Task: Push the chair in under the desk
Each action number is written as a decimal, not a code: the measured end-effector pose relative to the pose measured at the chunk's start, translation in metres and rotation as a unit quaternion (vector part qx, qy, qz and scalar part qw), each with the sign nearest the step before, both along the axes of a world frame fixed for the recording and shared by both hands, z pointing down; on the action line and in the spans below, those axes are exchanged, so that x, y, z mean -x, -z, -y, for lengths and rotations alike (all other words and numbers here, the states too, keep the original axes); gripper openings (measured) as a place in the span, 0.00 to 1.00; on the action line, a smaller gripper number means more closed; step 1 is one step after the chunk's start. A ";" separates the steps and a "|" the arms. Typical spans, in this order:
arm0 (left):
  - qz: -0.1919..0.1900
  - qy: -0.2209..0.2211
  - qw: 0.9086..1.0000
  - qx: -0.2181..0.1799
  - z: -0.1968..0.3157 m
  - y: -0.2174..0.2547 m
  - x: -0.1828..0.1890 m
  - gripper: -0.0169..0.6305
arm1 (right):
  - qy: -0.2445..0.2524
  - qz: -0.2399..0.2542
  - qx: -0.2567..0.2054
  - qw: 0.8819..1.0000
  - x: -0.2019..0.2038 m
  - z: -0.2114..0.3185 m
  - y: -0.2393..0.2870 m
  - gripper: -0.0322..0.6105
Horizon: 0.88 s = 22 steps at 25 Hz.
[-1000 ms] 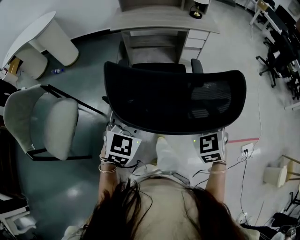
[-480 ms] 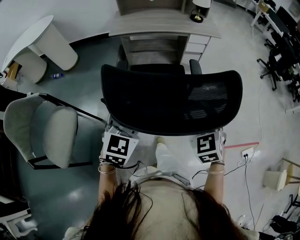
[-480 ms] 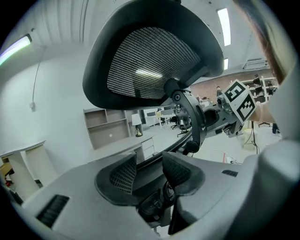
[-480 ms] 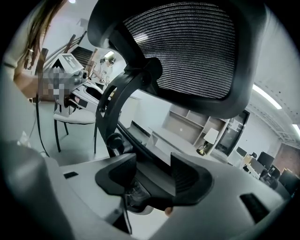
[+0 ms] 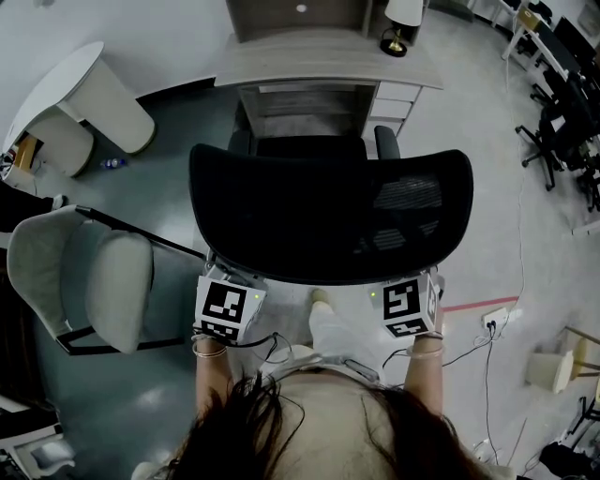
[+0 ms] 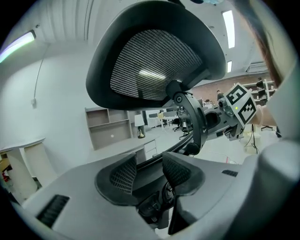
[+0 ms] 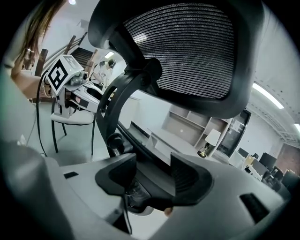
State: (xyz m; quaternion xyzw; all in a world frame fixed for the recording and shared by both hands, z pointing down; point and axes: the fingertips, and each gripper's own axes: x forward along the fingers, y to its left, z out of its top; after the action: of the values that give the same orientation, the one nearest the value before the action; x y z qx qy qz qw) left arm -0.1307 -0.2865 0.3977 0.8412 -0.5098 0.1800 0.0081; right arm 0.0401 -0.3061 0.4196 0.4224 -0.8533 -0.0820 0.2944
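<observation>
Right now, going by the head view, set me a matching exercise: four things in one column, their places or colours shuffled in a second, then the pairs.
Things:
1. office chair
2. desk
3. lamp
4. pale padded chair

Places and colours:
A. stands on the desk's right end
B. black with a mesh back, directly ahead of the person
C. off to the person's left
D. pale top, beyond the office chair

Pairs: 1-B, 2-D, 3-A, 4-C

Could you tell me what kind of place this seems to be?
Most likely an office: a black mesh office chair faces a desk with drawers, a table lamp stands on it, and more swivel chairs crowd the right edge.
</observation>
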 end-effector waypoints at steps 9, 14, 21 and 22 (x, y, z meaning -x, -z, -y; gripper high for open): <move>-0.009 0.000 1.000 -0.015 0.020 0.001 0.007 0.29 | -0.005 0.004 -0.001 1.000 0.006 0.019 -0.001 0.39; -0.007 0.000 1.000 -0.025 0.029 0.000 0.012 0.29 | -0.005 0.004 -0.003 1.000 0.010 0.027 -0.001 0.39; -0.013 0.003 1.000 -0.029 0.043 0.001 0.014 0.29 | -0.001 0.006 -0.008 1.000 0.012 0.041 0.000 0.39; -0.012 0.004 1.000 -0.029 0.045 0.001 0.014 0.29 | -0.001 0.006 -0.008 1.000 0.013 0.043 0.000 0.39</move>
State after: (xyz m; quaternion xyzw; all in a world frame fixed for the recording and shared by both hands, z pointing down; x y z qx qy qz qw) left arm -0.1450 -0.3312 0.3963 0.8413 -0.5177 0.1550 -0.0090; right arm 0.0274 -0.3495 0.4200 0.4259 -0.8542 -0.0860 0.2856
